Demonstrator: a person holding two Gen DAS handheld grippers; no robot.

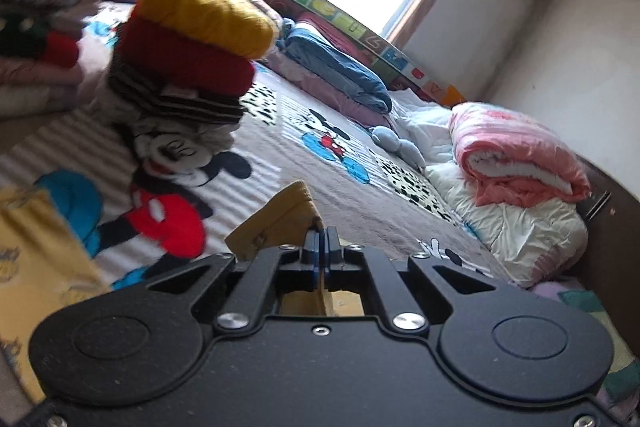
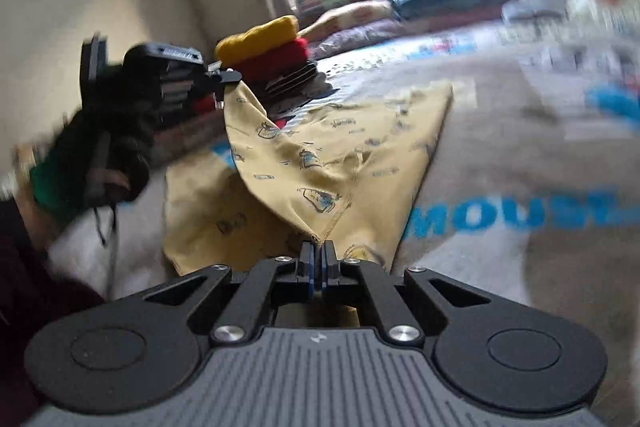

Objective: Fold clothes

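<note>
A yellow printed garment (image 2: 320, 155) lies spread on the cartoon bedspread (image 2: 500, 155). My right gripper (image 2: 319, 247) is shut on its near hem corner. My left gripper (image 2: 224, 79), held by a gloved hand at the left of the right wrist view, lifts another corner, so the cloth hangs between the two in a raised fold. In the left wrist view my left gripper (image 1: 321, 233) is shut with the yellow garment (image 1: 280, 219) bunched around its blue pads, and more of the yellow cloth fills the lower left.
A stack of folded clothes (image 1: 192, 39), yellow on red on striped, stands on the bed beyond the garment. Folded blue and purple quilts (image 1: 336, 67) lie along the window side. A pink blanket roll (image 1: 516, 155) sits at the bed's right.
</note>
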